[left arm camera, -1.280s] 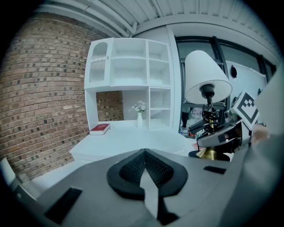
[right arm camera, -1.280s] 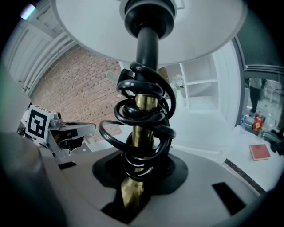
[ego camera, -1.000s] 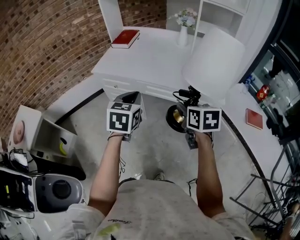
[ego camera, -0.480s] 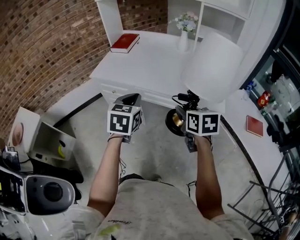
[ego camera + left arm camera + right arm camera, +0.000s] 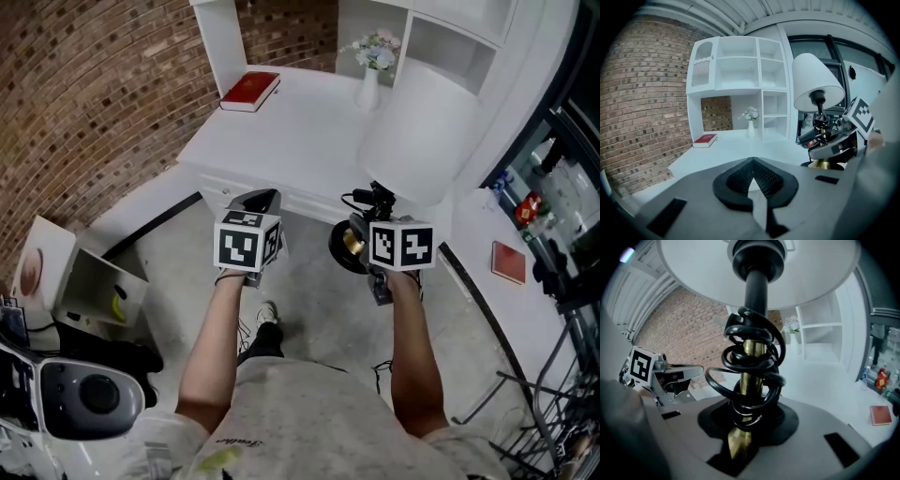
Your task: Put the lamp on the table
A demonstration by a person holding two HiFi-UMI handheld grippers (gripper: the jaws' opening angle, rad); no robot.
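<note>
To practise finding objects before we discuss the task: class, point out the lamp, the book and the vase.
lamp [image 5: 427,127], head view, middle of its white shade.
book [image 5: 250,91], head view, centre of its red cover.
vase [image 5: 750,130], left gripper view, its white body.

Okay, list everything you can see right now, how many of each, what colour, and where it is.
white-shaded brass lamp: one; white shade, brass stem wound with black cord, black base; held up in front of the desk
white desk with shelves: one; white; against the brick wall
red book: one; red; far left of the desk top
white vase of flowers: one; white; desk top, beside the shelves
brick wall: one; red-brown; left
open cardboard box: one; pale; on the floor, left
flat red item: one; red; on the white ledge, right; can't tell what it is
left gripper: one; grey; jaws together, empty
right gripper: one; grey; jaws clamped on the lamp's stem
</note>
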